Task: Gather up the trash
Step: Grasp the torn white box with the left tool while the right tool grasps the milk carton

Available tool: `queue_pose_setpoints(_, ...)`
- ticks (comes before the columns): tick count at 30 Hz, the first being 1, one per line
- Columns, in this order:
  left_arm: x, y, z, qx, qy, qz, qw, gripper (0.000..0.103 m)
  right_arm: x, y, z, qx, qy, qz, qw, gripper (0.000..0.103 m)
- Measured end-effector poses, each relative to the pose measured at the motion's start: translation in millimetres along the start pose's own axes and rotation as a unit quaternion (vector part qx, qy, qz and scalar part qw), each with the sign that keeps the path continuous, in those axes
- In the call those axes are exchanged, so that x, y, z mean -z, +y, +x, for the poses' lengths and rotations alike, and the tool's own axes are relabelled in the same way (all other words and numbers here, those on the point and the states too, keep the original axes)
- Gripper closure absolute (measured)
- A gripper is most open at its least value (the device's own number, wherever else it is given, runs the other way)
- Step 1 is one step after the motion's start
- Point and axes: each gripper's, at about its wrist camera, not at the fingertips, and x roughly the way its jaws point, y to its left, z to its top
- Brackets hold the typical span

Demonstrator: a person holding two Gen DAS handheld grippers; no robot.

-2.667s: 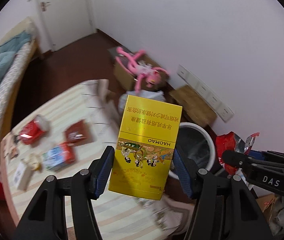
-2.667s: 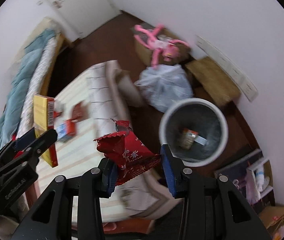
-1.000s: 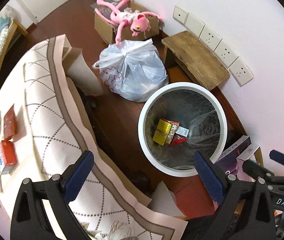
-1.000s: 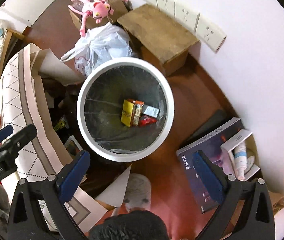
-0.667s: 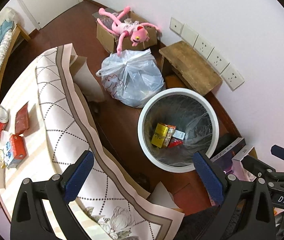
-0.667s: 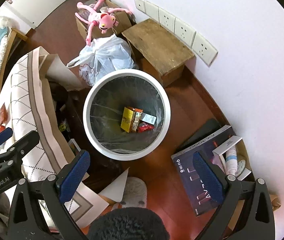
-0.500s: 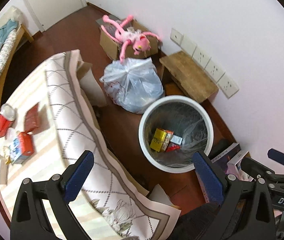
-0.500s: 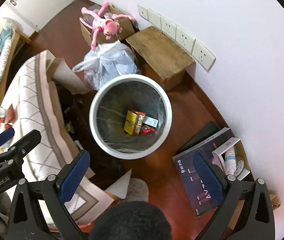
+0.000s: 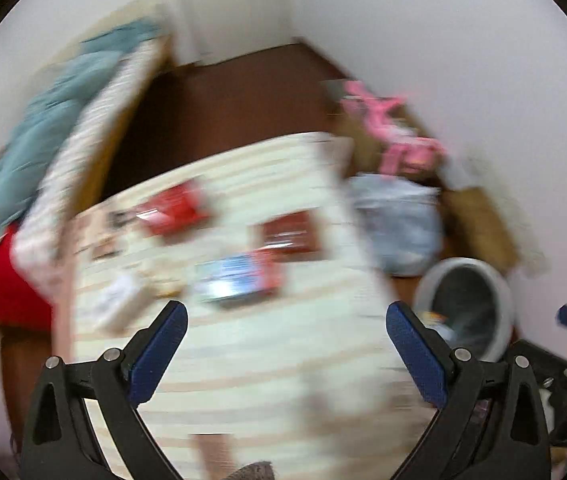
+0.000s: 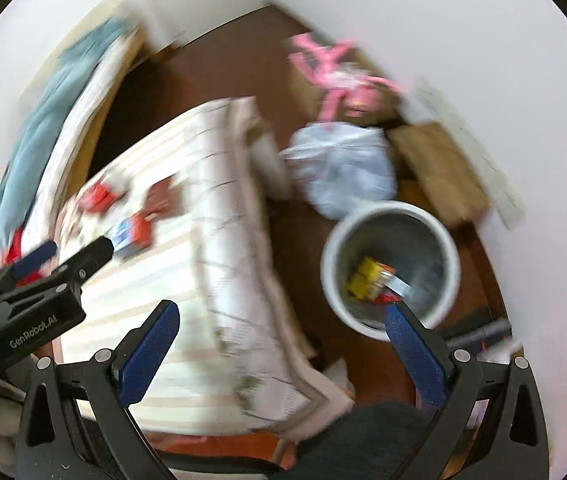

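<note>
Both views are motion-blurred. My left gripper (image 9: 285, 350) is open and empty above the striped table cloth (image 9: 267, 360). On the table lie a blue and red carton (image 9: 239, 280), a dark red packet (image 9: 291, 234), a red wrapper (image 9: 171, 210) and a white box (image 9: 117, 306). The white trash bin (image 10: 389, 264) stands on the floor to the right, with a yellow box (image 10: 365, 278) and other trash inside. My right gripper (image 10: 281, 350) is open and empty, between table edge and bin. The bin also shows in the left wrist view (image 9: 467, 308).
A tied pale plastic bag (image 10: 341, 170), a pink plush toy in a cardboard box (image 10: 339, 76) and a wooden stool (image 10: 439, 172) stand by the wall behind the bin. A bed with a teal blanket (image 9: 43, 120) lies at far left. Dark wood floor (image 9: 223, 92) lies beyond the table.
Both grippers have swung up and left, away from over the bin and back toward the table. The yellow box and red packet held earlier now lie in the bin.
</note>
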Motion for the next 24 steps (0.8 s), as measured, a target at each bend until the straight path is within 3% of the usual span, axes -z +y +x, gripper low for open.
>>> queue_pose_setpoints(3, 17.5, 59.7, 24.9, -0.055, 0.021, -0.031, 0.9978, 0.001, -22.9, 74.8, 41.2, -0.009, 0.032, -0.085, 0.996, 0.000)
queue_pose_setpoints(6, 43.0, 121.0, 57.4, -0.104, 0.052, -0.073, 0.9906, 0.001, -40.3, 149.8, 91.7, -0.016, 0.075, -0.173, 0.982, 0.000)
queue_pose_setpoints(8, 60.2, 148.5, 76.3, -0.123, 0.066, -0.099, 0.9853, 0.001, -45.9, 191.0, 122.1, 0.002, 0.096, -0.228, 0.969, 0.000)
queue_pose_setpoints(11, 79.3, 176.8, 104.5, -0.139, 0.089, -0.122, 0.9787, 0.001, -49.3, 246.6, 169.1, 0.047, 0.120, -0.319, 0.939, 0.000)
queue_pose_setpoints(15, 93.3, 196.0, 125.0, -0.143, 0.112, -0.122, 0.9757, 0.001, -46.5, 290.0, 224.4, 0.125, 0.154, -0.432, 0.880, 0.000)
queue_pose_setpoints(16, 92.5, 199.1, 124.4, -0.142, 0.111, -0.117, 0.9766, 0.001, -46.1, 293.4, 236.3, 0.138, 0.168, -0.445, 0.869, 0.000)
queue_pose_setpoints(17, 90.0, 202.0, 122.2, -0.140, 0.106, -0.111, 0.9782, 0.001, -47.3, 294.8, 243.1, 0.145, 0.174, -0.447, 0.865, 0.000)
queue_pose_setpoints(18, 85.8, 203.7, 119.8, -0.135, 0.100, -0.102, 0.9805, 0.001, -49.7, 294.7, 246.1, 0.143, 0.176, -0.442, 0.868, 0.000)
queue_pose_setpoints(20, 72.7, 206.3, 119.5, -0.120, 0.094, -0.079, 0.9851, 0.001, -56.1, 292.7, 245.3, 0.123, 0.172, -0.416, 0.885, 0.004)
queue_pose_setpoints(24, 41.9, 207.0, 131.6, -0.065, 0.091, -0.002, 0.9937, 0.001, -76.1, 267.8, 231.4, 0.060, 0.182, -0.258, 0.947, 0.006)
